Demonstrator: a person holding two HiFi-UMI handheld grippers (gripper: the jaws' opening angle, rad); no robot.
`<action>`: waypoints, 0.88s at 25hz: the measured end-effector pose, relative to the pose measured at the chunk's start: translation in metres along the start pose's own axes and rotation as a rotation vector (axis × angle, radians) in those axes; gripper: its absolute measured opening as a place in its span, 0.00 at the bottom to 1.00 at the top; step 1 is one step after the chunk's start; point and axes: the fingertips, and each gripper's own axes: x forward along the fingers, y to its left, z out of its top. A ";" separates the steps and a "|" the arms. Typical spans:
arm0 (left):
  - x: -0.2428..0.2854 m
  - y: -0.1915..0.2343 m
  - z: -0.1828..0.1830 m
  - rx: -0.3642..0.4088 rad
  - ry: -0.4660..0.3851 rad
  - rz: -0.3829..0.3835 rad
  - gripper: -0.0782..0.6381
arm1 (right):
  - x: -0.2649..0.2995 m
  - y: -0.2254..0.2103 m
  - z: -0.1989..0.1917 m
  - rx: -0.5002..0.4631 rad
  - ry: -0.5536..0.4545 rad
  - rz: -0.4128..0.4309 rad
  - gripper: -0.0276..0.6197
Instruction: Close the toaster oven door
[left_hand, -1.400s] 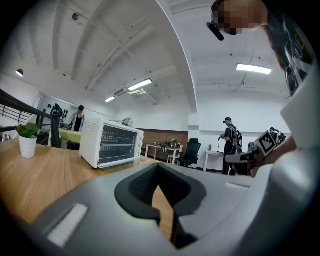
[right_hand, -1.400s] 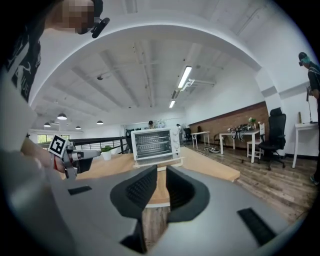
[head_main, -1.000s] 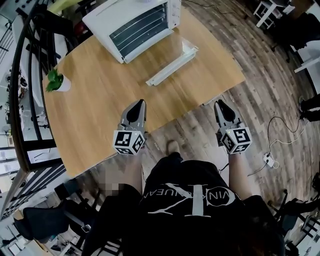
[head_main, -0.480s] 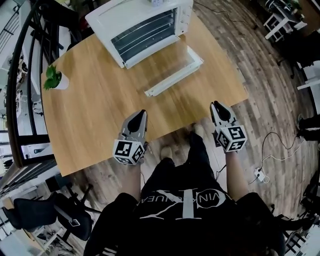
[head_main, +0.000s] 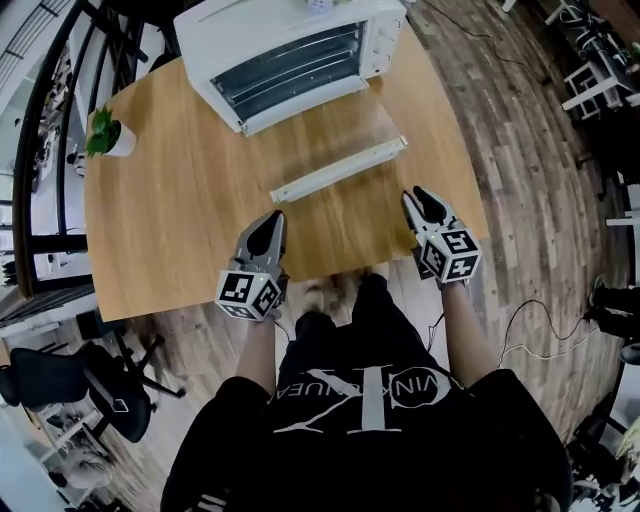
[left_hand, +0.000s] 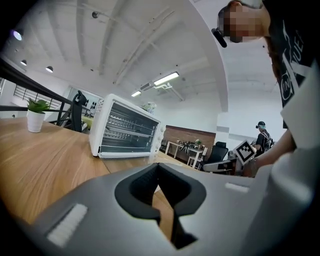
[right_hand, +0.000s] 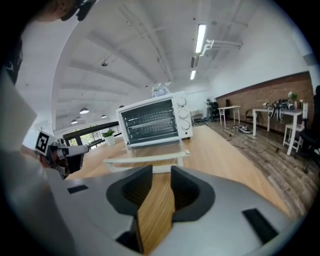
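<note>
The white toaster oven (head_main: 290, 50) stands at the far side of the wooden table (head_main: 170, 220). Its glass door (head_main: 330, 135) lies flat open toward me, with the white handle bar (head_main: 340, 168) at its near edge. My left gripper (head_main: 274, 218) hovers over the table's near edge, left of and short of the handle, with its jaws shut on nothing. My right gripper (head_main: 412, 196) is near the handle's right end, its jaws a narrow gap apart and empty. The right gripper view shows the oven (right_hand: 155, 122) and handle (right_hand: 147, 159) straight ahead of the right gripper (right_hand: 161, 172). The left gripper view has the oven (left_hand: 127, 130) beyond the left gripper (left_hand: 159, 167).
A small potted plant (head_main: 108, 135) in a white pot sits at the table's far left corner. A black office chair (head_main: 95, 385) stands on the wood floor at the lower left. More desks and chairs (right_hand: 280, 120) are off to the right.
Both grippers have moved forward from beside the table's near edge to over it, closer to the open door. The right one now sits near the handle's right end.
</note>
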 end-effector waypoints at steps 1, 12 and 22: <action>0.005 -0.003 -0.001 0.000 -0.001 0.007 0.12 | 0.005 -0.004 0.000 0.001 0.009 0.018 0.17; 0.049 -0.014 -0.011 -0.010 0.000 0.130 0.12 | 0.053 -0.043 -0.009 -0.028 0.114 0.141 0.17; 0.052 -0.011 -0.020 -0.021 -0.004 0.246 0.12 | 0.091 -0.048 -0.011 -0.141 0.206 0.186 0.17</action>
